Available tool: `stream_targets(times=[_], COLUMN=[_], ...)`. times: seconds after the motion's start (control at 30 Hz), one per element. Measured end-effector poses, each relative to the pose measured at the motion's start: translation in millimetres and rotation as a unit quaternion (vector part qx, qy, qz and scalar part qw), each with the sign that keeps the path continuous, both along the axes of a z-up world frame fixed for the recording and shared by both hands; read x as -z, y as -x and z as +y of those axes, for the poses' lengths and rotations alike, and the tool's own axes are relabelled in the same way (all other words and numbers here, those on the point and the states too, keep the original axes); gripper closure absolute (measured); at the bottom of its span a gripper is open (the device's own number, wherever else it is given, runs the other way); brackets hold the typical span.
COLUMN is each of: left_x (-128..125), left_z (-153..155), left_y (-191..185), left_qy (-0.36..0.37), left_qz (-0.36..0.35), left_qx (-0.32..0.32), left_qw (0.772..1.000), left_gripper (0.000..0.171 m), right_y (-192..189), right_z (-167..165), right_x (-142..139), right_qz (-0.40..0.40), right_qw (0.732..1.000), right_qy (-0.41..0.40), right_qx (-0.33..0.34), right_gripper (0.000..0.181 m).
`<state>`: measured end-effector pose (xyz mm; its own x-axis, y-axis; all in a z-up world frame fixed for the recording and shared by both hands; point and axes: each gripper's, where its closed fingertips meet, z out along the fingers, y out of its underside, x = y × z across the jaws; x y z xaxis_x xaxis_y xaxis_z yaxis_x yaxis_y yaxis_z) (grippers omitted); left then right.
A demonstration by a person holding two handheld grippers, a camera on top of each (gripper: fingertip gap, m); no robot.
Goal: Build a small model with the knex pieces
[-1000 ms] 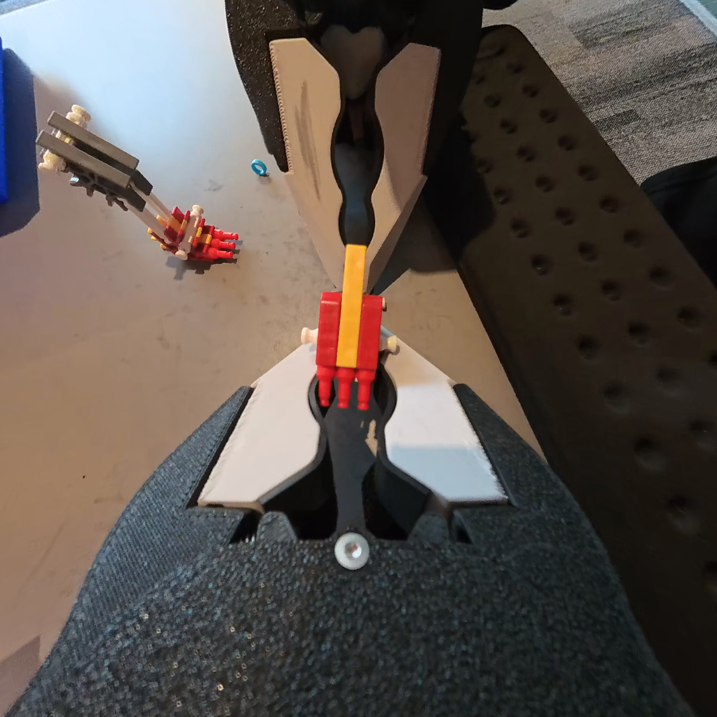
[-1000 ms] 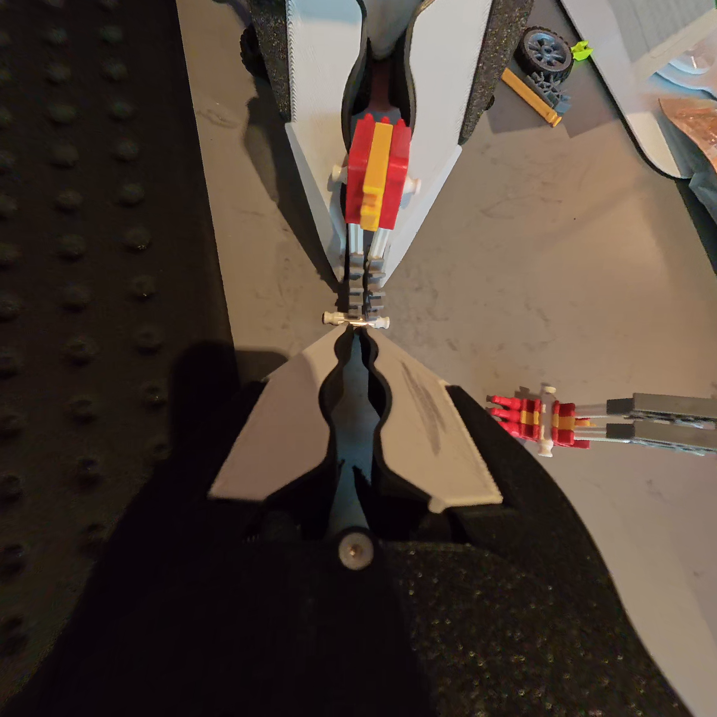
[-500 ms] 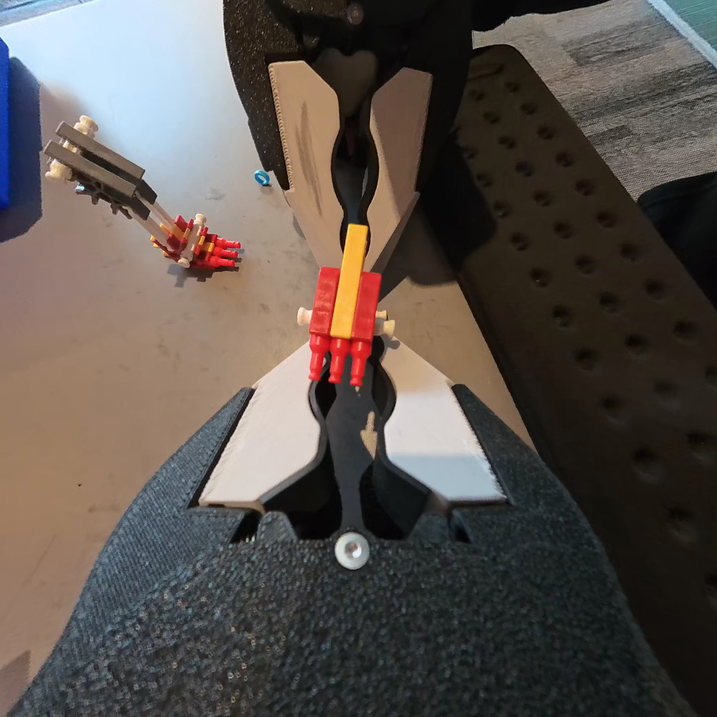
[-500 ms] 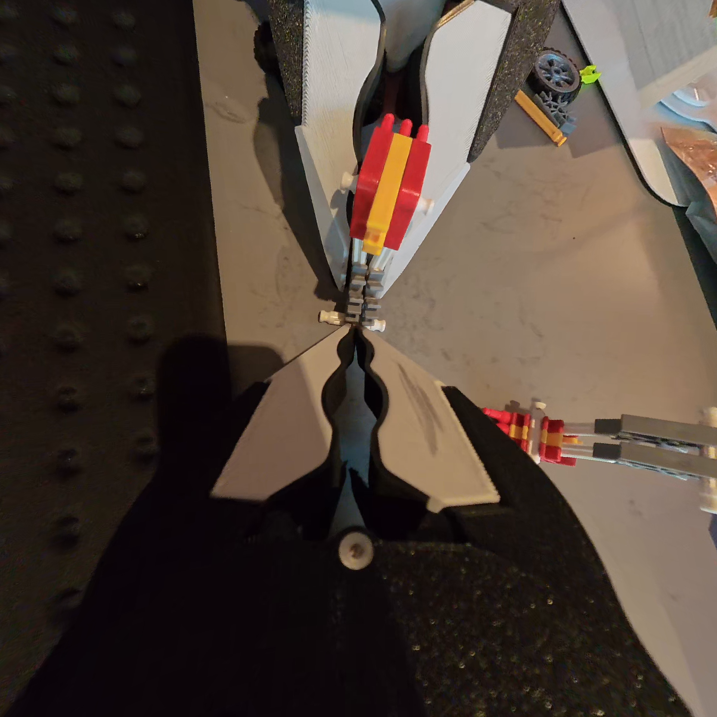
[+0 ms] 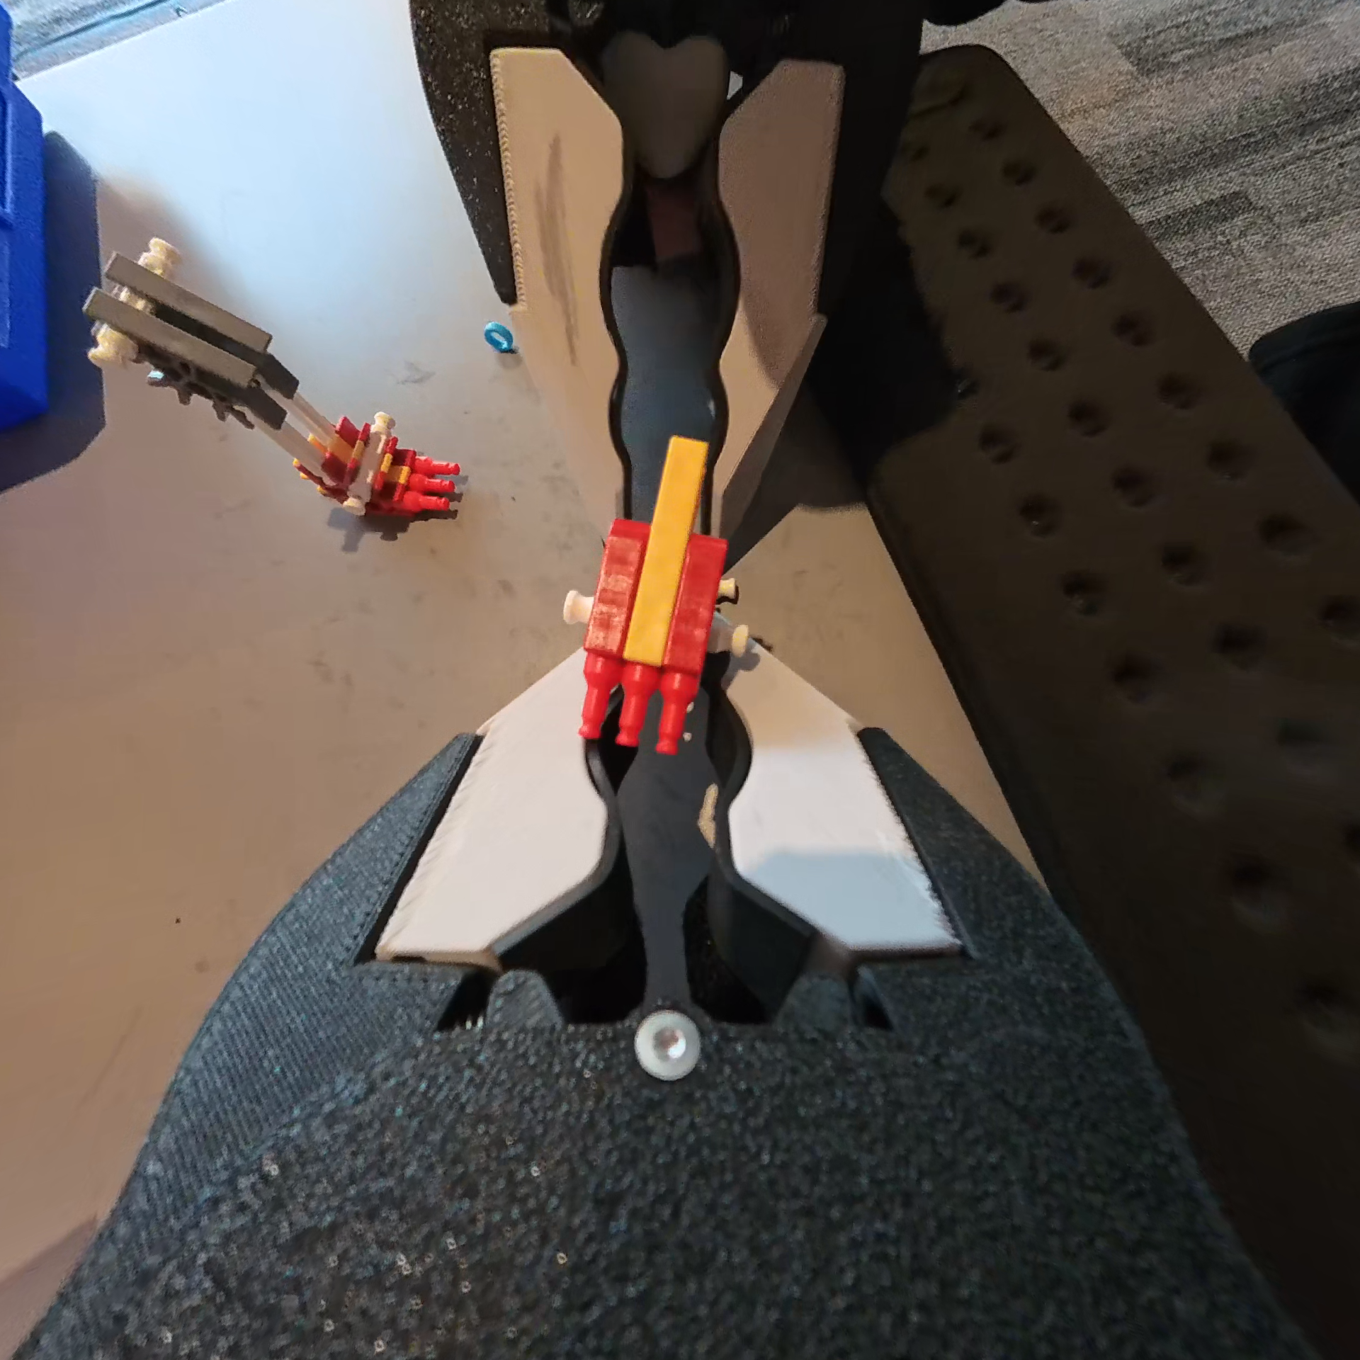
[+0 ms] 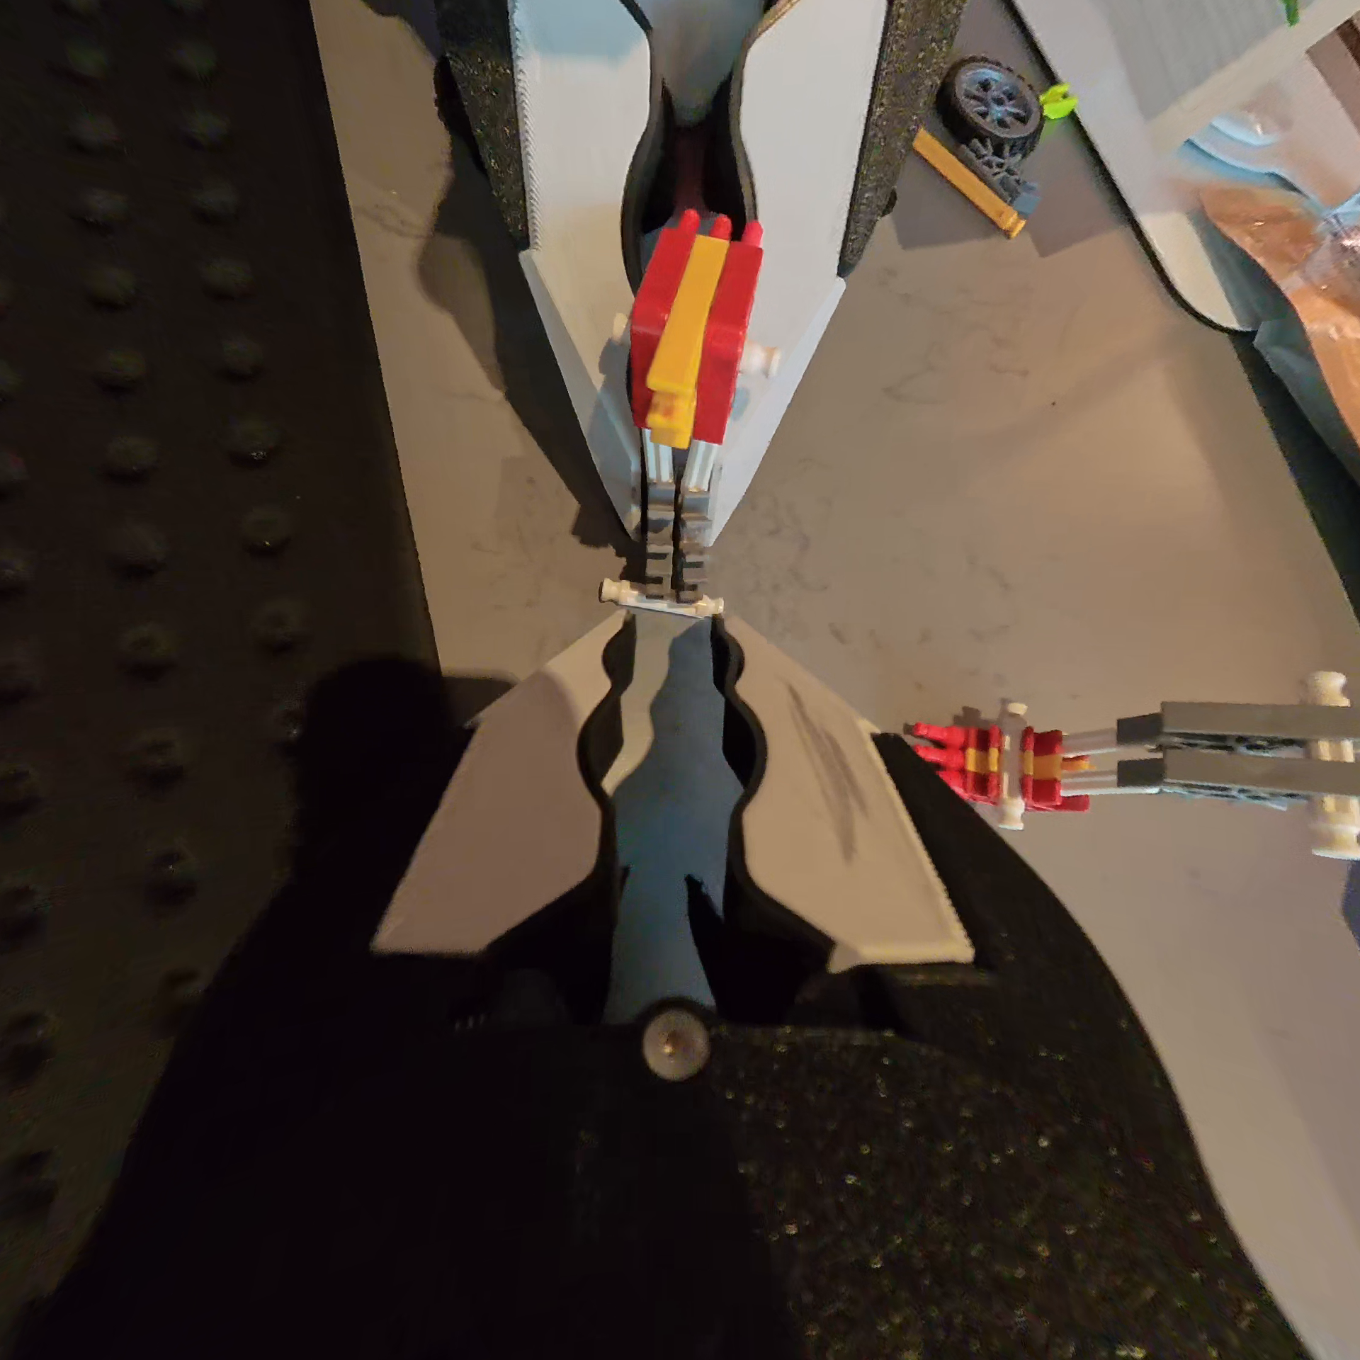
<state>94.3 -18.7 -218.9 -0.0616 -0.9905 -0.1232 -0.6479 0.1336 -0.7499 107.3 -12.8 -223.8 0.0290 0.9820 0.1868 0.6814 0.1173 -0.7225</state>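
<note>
A small brick assembly (image 5: pixel 655 596) of red blocks with a yellow bar, three red pins, white pins and grey toothed beams is held above the grey table (image 5: pixel 221 699). My left gripper (image 5: pixel 655 662) is shut on it under the red blocks. In the right wrist view the left gripper (image 6: pixel 673 530) pinches the grey beams, with the red and yellow part (image 6: pixel 692 346) behind its tips. My right gripper (image 6: pixel 671 625) is open, and its tips stand just short of the assembly's white end bar (image 6: pixel 662 596). In the left wrist view the right gripper (image 5: pixel 673 508) faces me with parted fingers.
A second similar assembly (image 5: pixel 331 441) with long grey beams lies on the table, also in the right wrist view (image 6: pixel 1104 765). A black perforated mat (image 5: pixel 1141 589) lies along one side. A blue ring (image 5: pixel 499 338), a blue box (image 5: pixel 15 257), a wheel (image 6: pixel 993 103) and a yellow beam (image 6: pixel 968 184) lie around. Only a small space, under 4 cm, lies between the two pairs of fingers. The wheel (image 6: pixel 993 103) is about equally far from each gripper, around 25 cm.
My right gripper was shut on the grey end of the assembly and has opened and let go. My left gripper keeps hold; the assembly has tilted slightly.
</note>
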Motion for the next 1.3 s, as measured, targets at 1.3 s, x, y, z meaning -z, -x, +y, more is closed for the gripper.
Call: stream_targets(times=[1.3], left_x=[-5.0], left_z=[-2.2], left_y=[-19.5], left_qy=[0.005], left_qz=[-0.012], left_qx=[-0.008], left_qw=[1.000], left_gripper=[0.159], right_y=[-4.1], right_z=[1.9], right_x=[-16.6], right_qz=[0.034], right_qw=[0.999], right_qy=[0.016], right_qx=[0.021], right_gripper=[0.154])
